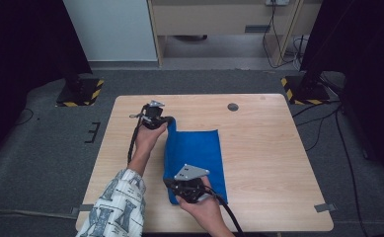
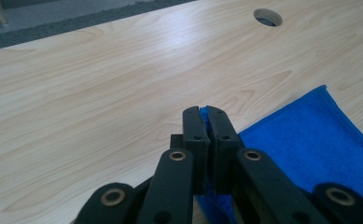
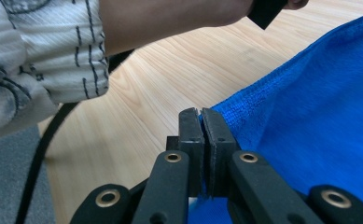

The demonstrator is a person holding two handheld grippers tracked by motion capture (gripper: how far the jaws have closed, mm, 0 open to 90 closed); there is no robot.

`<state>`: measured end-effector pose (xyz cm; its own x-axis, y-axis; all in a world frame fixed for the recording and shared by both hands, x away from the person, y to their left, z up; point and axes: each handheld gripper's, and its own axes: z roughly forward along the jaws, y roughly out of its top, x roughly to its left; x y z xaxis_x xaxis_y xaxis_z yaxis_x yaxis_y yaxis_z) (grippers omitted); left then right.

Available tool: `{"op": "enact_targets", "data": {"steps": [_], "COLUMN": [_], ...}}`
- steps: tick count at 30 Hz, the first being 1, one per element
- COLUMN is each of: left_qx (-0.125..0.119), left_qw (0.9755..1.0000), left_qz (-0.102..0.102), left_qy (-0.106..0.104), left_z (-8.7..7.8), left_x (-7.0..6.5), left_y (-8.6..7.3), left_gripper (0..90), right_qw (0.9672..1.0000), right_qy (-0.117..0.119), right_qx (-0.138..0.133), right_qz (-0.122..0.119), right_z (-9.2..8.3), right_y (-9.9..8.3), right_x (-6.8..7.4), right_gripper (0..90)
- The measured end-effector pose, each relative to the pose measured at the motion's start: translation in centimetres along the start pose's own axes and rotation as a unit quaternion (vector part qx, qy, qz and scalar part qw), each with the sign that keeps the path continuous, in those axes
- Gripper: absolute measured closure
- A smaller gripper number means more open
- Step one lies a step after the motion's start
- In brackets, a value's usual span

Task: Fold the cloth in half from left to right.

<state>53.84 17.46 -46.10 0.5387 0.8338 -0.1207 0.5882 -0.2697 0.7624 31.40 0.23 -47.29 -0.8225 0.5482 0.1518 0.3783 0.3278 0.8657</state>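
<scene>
The blue cloth [image 1: 195,160] lies on the wooden surface [image 1: 268,163], slightly toward 9 o'clock from its centre in the high view, folded into a rectangle whose long side runs from 12 to 6 o'clock. Its 9 o'clock edge is lifted off the surface at both ends.

The left claw [image 1: 169,123] sits at the cloth's 11 o'clock corner. In the left gripper view, the left claw [image 2: 206,112] is closed tight on a thin fold of blue fabric, which shows between the jaws. The rest of the cloth [image 2: 319,140] spreads toward 4 o'clock.

The right claw [image 1: 172,185] sits at the cloth's 7 o'clock corner, a grey three-cornered plate [image 1: 190,172] on top. In the right gripper view, the right claw [image 3: 200,114] is likewise clamped on the cloth edge, with fabric [image 3: 310,116] rising toward 2 o'clock.

A patterned sleeve [image 3: 34,51] covers the person's left forearm. A round cable hole [image 1: 233,106] lies at 12 o'clock on the surface.
</scene>
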Motion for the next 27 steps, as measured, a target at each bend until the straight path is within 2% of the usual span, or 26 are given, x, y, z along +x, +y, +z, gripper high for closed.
{"op": "enact_targets", "data": {"steps": [6, 11, 12, 15, 18, 21, 27], "left_qx": [0.005, 0.007, 0.008, 0.012, 0.013, 0.017, 0.022], "left_qw": [0.9999, 0.9997, 0.9997, 0.9996, 0.9994, 0.9990, 0.9991], "left_qz": [0.013, 0.019, 0.019, 0.022, 0.020, 0.031, 0.022], "left_qy": [-0.008, -0.013, -0.015, -0.015, -0.026, -0.027, -0.028], "left_z": [2.2, 3.3, 3.6, 4.0, 4.6, 5.0, 5.9], "left_x": [-2.4, -3.6, -4.0, -4.5, -5.3, -6.1, -6.9], "left_y": [0.9, 1.3, 1.4, 1.4, 1.3, 1.4, 1.5], "left_gripper": [87.4, 87.3, 87.3, 87.3, 87.3, 87.3, 87.2], "right_qw": [0.9997, 0.9993, 0.9991, 0.9991, 0.9991, 0.9990, 0.9986], "right_qy": [-0.017, -0.031, -0.036, -0.037, -0.034, -0.033, -0.039], "right_qx": [0.017, 0.023, 0.023, 0.021, 0.025, 0.029, 0.037], "right_qz": [-0.001, -0.002, 0.003, 0.004, 0.001, -0.001, -0.001], "right_z": [-2.0, -3.4, -4.1, -4.4, -4.9, -5.2, -5.8], "right_y": [-1.3, -2.1, -2.5, -2.7, -3.0, -3.3, -4.1], "right_x": [-1.5, -2.3, -2.8, -3.0, -3.1, -3.1, -3.7], "right_gripper": [87.7, 87.8, 87.8, 87.7, 87.8, 87.7, 87.6]}}
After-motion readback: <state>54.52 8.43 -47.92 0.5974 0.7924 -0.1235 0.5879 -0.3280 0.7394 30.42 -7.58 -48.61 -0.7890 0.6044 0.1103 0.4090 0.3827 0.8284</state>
